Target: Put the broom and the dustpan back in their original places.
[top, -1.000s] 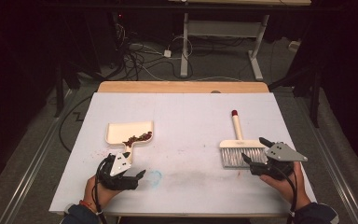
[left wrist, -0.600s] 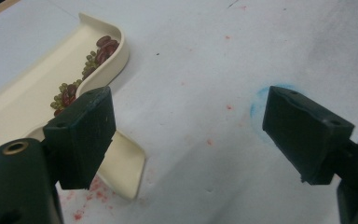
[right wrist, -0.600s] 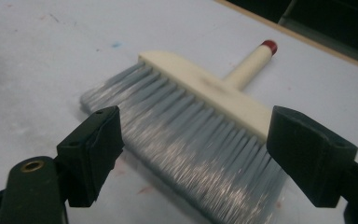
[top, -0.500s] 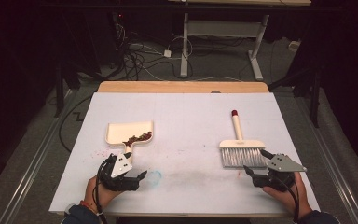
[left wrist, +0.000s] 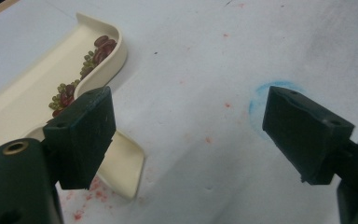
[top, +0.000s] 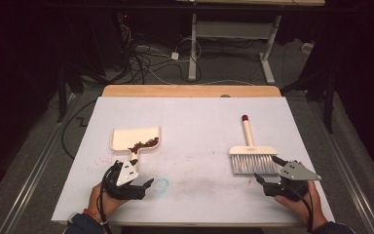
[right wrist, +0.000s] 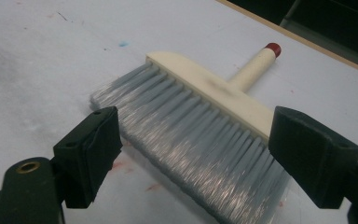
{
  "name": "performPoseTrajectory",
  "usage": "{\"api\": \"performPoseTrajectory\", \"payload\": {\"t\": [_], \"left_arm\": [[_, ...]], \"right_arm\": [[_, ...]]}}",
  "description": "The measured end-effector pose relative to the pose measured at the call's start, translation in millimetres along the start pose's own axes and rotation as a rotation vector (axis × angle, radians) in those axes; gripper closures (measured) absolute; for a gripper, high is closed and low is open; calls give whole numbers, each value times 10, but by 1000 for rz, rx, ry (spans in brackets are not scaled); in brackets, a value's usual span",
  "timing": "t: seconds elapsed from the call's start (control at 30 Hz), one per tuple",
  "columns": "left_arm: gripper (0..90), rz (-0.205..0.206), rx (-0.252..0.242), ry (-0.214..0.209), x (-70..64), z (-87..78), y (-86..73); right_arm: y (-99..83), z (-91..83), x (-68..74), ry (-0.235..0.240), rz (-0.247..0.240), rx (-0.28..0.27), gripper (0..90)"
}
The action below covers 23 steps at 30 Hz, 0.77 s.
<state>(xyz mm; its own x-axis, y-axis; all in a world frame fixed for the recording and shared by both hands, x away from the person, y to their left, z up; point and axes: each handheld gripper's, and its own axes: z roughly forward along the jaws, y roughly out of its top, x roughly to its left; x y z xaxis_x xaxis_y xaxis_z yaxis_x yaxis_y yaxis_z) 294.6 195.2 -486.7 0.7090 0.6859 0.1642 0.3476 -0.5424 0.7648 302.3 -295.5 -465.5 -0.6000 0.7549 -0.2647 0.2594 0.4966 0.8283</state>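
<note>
From above, I see my left gripper [top: 137,185] sitting open on the white table [top: 199,122], just below the pan [top: 135,139]. The pan holds a small heap of beans [top: 143,145] near its handle end. My right gripper [top: 270,175] is open too and holds nothing. It rests just below the brush [top: 251,156], which lies flat with its bristles toward me and its red-tipped handle pointing away. Pan and brush are well apart, one on each side. In the left gripper view, my jaws stand wide apart. The pan handle [left wrist: 121,163] pokes out from behind one jaw, and the beans [left wrist: 81,74] are red ones and little green ones. A faint blue ring [left wrist: 261,100] is drawn on the table near the other jaw. In the right gripper view, my jaws are wide apart with the bristles [right wrist: 191,140] lying just ahead, between them, not touching. I think the sweeping looks done, so the good thing now is to lift both tools away slowly and not bump the pan, or the beans could spill. A second ago my right gripper was up beside the bristles; now it has pulled back toward me. My left gripper, the pan and the brush have stayed put.
</note>
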Motion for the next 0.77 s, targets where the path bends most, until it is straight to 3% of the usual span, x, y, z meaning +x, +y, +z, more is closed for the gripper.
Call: {"api": "performPoseTrajectory", "payload": {"t": [0.27,0.63,0.77], "left_arm": [[169,4,6,-2,-14,14,10],[169,-3,9,-9,13,41,14],[169,-4,7,-3,16,36,25]], "right_arm": [[9,-32,-14,-25,-1,-17,178],[3,-9,-13,-56,-18,7,186],[-8,-6,-37,-60,-2,5,186]]}}
